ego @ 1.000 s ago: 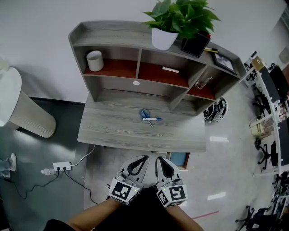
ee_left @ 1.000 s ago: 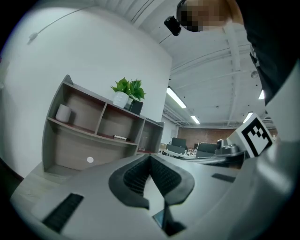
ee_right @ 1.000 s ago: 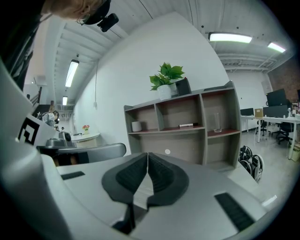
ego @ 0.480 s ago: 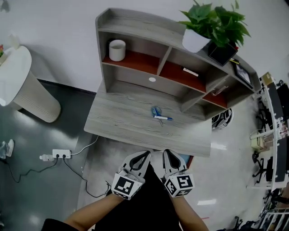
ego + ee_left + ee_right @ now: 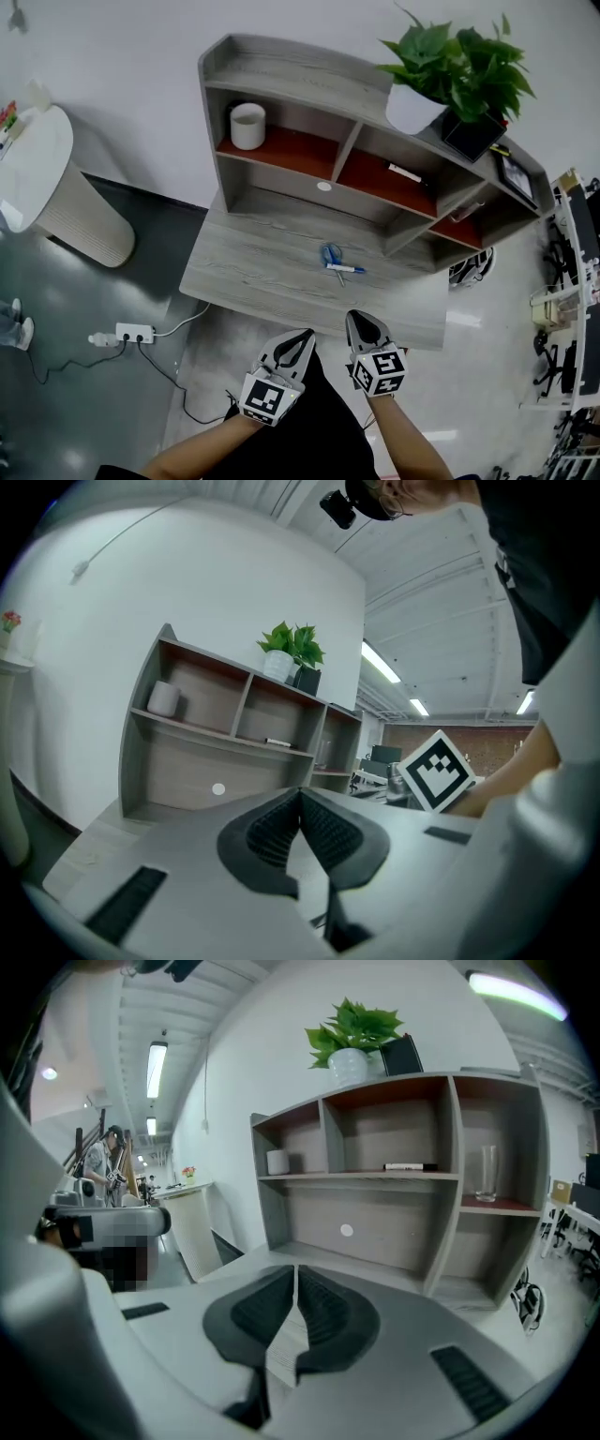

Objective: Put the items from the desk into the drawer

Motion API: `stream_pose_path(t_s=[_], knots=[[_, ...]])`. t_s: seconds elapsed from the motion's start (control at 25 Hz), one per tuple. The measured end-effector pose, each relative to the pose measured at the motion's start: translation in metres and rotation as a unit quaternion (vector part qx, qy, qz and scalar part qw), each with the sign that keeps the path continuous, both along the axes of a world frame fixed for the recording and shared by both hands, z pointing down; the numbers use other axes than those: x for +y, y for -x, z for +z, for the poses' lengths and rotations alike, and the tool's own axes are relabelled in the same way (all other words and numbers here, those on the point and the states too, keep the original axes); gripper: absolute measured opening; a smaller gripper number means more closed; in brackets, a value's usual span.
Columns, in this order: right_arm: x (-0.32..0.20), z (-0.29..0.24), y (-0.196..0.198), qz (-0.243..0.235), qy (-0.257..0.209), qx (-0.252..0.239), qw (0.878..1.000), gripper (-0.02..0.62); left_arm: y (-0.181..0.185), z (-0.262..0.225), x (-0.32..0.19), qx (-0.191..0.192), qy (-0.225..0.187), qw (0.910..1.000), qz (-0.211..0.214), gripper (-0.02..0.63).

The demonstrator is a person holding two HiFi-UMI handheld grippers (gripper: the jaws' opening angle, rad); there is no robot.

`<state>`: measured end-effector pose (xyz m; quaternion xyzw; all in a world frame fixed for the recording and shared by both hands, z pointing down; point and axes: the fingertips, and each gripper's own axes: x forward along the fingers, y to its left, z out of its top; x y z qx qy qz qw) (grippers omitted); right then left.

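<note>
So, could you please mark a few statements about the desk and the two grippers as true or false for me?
1. Blue-handled scissors lie on the desktop. True.
2. The left gripper holds a pen. False: its jaws are shut on nothing; the pen lies beside the scissors.
3. A potted plant stands on top of the shelf unit. True.
4. The right gripper is wide open. False: it is shut and empty.
5. A clear glass stands in the left upper compartment. False: it stands in the right one; the left holds a white cup.
</note>
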<state>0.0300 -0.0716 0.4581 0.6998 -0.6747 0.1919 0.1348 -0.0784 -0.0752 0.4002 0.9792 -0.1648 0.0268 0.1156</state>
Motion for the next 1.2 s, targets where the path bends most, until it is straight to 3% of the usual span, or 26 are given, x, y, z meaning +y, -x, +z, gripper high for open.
stream_pose_path(t_s=[0.32,0.52,0.72,1.0,1.2], knots=[[-0.039,0.040,-0.053,-0.042,0.052,0.004,0.998,0.025,-0.050,0.012,-0.029,-0.028,0.007,0.9995,-0.012,0.014],[-0.068,0.065,-0.084,-0.072,0.078,0.026,0.994,0.026,-0.068,0.025,-0.065,-0.038,0.047,0.9959,-0.067,0.014],[-0.096,0.094,-0.108,-0.107,0.115,0.041,0.987,0.064,-0.085,0.028,-0.091,-0.051,0.039,0.9935,-0.094,0.014],[-0.121,0.151,-0.118,-0.187,0.185,0.094,0.960,0.100,-0.099,0.027,-0.116,-0.047,0.048,0.9895,-0.128,0.014],[-0.123,0.196,-0.120,-0.256,0.240,0.146,0.925,0.104,-0.094,0.035,-0.119,-0.052,0.057,0.9868,-0.143,0.014]])
